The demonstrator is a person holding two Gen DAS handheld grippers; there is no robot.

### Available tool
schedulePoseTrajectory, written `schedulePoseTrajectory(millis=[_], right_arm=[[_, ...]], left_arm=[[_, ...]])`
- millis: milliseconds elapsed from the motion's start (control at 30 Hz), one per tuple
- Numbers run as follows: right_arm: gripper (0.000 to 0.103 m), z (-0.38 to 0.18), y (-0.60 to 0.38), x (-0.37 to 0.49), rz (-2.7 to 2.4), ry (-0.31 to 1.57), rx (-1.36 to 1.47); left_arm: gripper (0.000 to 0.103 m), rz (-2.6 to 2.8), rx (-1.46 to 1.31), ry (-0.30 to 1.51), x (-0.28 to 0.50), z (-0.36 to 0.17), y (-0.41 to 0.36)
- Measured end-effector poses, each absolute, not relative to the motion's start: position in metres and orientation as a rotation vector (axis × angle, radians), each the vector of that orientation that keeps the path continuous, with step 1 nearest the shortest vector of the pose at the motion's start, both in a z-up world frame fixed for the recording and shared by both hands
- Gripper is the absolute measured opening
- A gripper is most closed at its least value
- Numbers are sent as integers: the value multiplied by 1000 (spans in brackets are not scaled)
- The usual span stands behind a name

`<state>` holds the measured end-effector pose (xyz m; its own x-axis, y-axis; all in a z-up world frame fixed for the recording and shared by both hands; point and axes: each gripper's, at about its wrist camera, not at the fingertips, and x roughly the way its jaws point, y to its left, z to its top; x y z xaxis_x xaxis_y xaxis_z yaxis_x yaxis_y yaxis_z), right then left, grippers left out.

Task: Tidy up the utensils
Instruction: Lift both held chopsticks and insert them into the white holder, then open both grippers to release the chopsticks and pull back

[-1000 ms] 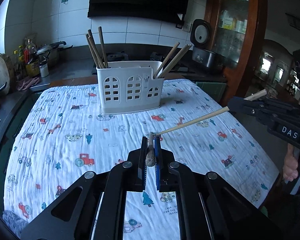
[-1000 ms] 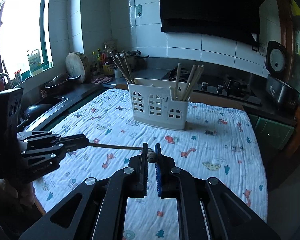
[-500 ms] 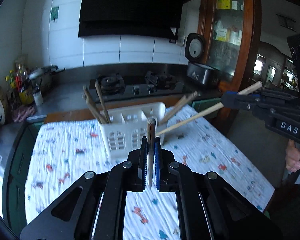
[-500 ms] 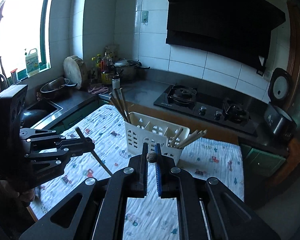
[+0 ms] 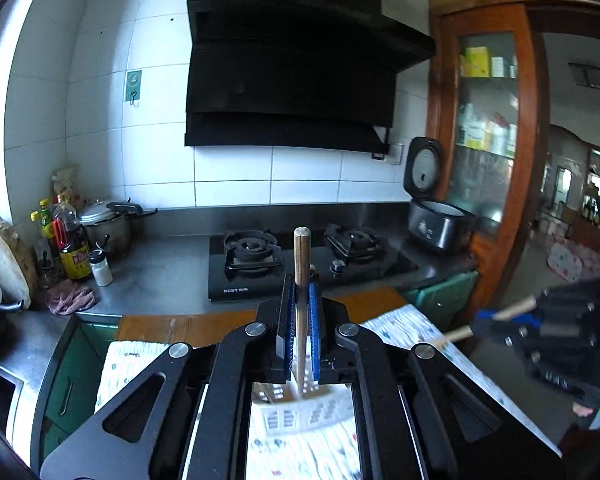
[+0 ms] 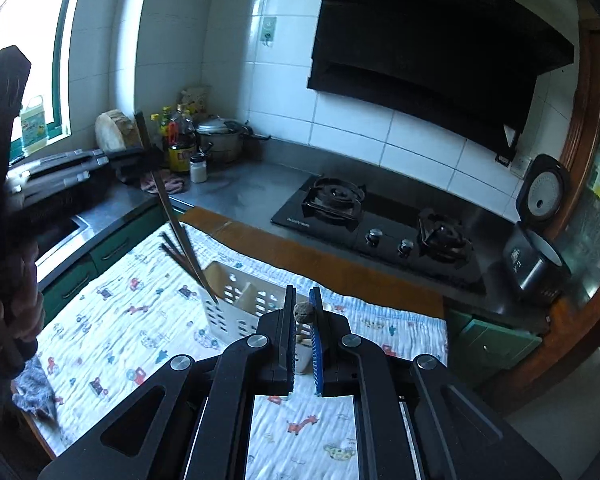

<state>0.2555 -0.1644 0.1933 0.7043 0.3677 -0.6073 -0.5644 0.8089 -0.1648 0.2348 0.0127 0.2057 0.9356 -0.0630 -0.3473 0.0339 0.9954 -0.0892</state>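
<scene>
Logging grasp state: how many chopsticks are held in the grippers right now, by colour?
dark chopstick, in the left gripper: 1
light chopstick, in the right gripper: 1
Total: 2

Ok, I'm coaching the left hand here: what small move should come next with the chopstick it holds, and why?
Probably lower it straight down. In the right wrist view the dark chopstick in the left claw slants down with its tip at the rim of the white holder, at the end where other dark chopsticks already stand. The right claw grips a pale chopstick off to the side.
</scene>
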Motion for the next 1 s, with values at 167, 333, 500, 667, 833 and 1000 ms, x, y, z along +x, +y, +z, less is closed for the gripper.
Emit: schedulePoseTrajectory(millis=[167, 333, 500, 667, 833, 1000], right_arm=[[7, 175, -164, 276, 528, 649, -358], [7, 157, -159, 294, 549, 709, -348], [7, 140, -150, 304, 552, 742, -367], [7, 128, -147, 311, 551, 767, -355], [8, 125, -148, 315, 551, 764, -337], [16, 129, -151, 311, 542, 734, -327]], left_arm=[[5, -18, -102, 389, 266, 192, 27], [5, -10, -133, 441, 287, 172, 41], [5, -18, -139, 502, 300, 152, 48], [6, -34, -136, 541, 305, 139, 48], [8, -26, -104, 542, 302, 139, 43], [26, -29, -94, 536, 295, 144, 40]])
